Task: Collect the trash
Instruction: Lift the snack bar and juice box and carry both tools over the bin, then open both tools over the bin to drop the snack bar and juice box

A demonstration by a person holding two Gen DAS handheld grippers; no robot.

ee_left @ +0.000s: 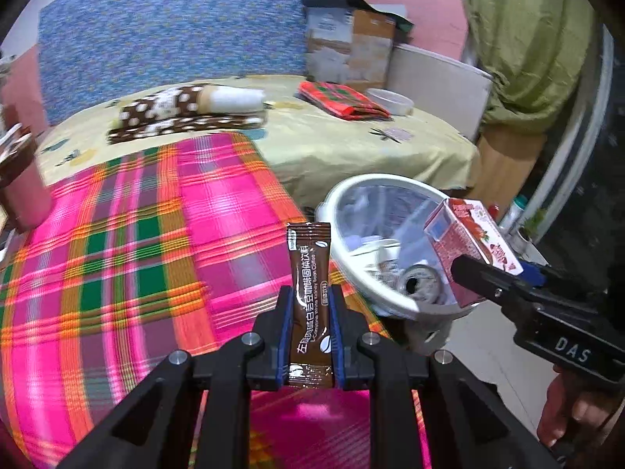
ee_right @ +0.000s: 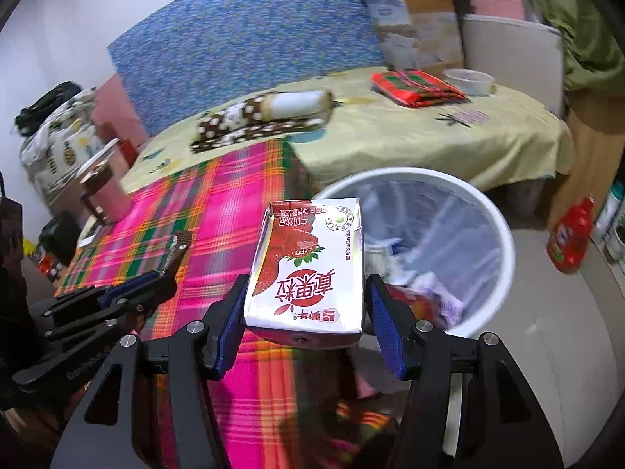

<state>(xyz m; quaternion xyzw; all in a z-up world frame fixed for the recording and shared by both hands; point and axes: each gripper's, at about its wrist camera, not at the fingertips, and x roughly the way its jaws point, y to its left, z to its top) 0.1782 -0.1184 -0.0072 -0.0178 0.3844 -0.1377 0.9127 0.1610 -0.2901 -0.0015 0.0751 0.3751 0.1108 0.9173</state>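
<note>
Left wrist view: my left claw point(ee_left: 310, 305) is pinching a brown instant coffee sachet point(ee_left: 309, 273) upright between nearly closed pads, above the pink plaid blanket point(ee_left: 136, 254) on the bed. The white trash bin point(ee_left: 340, 199), lined and already holding a can, is standing just to the right on the floor.

Right wrist view: my right claw point(ee_right: 304, 312) is gripping a strawberry milk carton point(ee_right: 308, 269), jaws wide around it, beside the bin's rim point(ee_right: 508, 250). I am judging this the carrying step; next, each claw needs moving over the bin and opening.
</note>
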